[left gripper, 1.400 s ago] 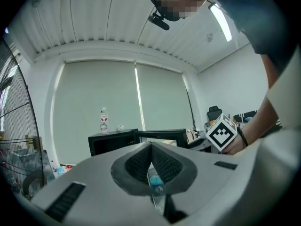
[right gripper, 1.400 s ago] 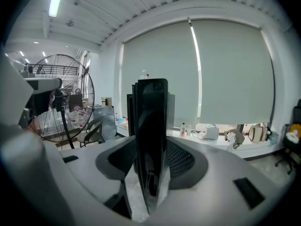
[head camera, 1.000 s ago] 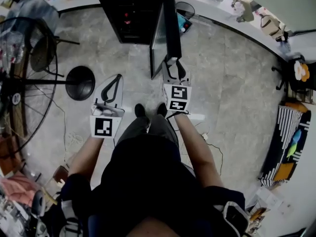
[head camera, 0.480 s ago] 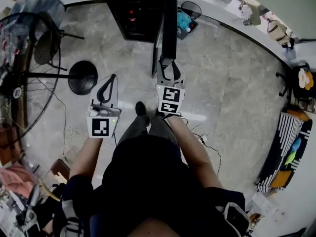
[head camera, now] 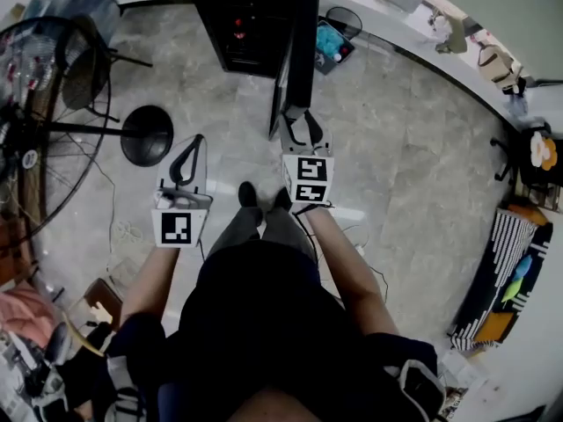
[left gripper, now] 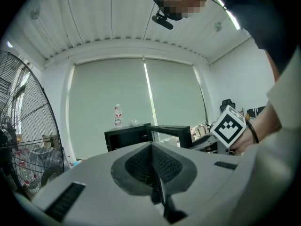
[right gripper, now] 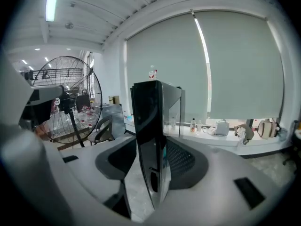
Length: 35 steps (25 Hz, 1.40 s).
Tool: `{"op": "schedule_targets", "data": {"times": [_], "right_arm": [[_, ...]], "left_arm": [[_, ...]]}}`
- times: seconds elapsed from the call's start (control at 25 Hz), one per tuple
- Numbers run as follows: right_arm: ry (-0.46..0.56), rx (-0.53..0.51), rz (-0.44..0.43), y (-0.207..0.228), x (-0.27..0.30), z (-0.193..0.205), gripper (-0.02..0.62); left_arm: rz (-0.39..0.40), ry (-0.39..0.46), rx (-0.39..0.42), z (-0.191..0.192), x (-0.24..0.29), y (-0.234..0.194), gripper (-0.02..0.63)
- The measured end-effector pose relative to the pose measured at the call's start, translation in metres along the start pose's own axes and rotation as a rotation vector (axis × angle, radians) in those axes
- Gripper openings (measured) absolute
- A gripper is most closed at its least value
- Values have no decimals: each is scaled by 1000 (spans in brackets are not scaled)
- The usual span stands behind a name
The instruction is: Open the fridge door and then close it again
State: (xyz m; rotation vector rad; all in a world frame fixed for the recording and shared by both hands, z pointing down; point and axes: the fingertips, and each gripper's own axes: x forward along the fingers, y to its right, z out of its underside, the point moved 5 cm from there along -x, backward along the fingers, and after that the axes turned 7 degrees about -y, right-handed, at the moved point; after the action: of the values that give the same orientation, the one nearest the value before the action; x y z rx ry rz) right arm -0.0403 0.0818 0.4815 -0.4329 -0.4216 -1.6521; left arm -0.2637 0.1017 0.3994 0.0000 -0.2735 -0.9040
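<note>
**Fridge door open, held at its free edge**

Left gripper: jaws clenched on nothing, hanging clear to the left of the fridge.
Fridge: black cabinet on the floor ahead, with a dark interior and red spots on the shelves.
Door: swung wide and seen edge-on, with a glossy black face.
Judged rigid, easy on its hinge and slick. Best taken at the free edge, far from the hinge.
Right gripper: jaws grasping that edge, one pad on each face.

Person: dark short-sleeved top, grey trousers, black shoes, dark band on the right wrist. Left gripper and right gripper: pale grey shells, black ribbed pads, each with a white cube bearing black square markers.
</note>
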Motion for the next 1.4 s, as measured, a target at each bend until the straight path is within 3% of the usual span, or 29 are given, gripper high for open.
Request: {"op": "schedule_targets", "data": {"times": [0.32,0.48,1.16,1.4], "right_arm": [[17,-222,-94,17,-21,-15,215],[40,-382,-145,28,-33,-31,222],[113,-1416,-252,48,-26,-72,268],[170,-1656,-265,46,-11,-85,301]], "left_arm": [[-15,6,11,-4,-1,4,23],[-26,-8,18,-5,-3,5,23],[-99,-13,6,-12,2,3,23],[-128,-28,16,-11,0,-2,23]]}}
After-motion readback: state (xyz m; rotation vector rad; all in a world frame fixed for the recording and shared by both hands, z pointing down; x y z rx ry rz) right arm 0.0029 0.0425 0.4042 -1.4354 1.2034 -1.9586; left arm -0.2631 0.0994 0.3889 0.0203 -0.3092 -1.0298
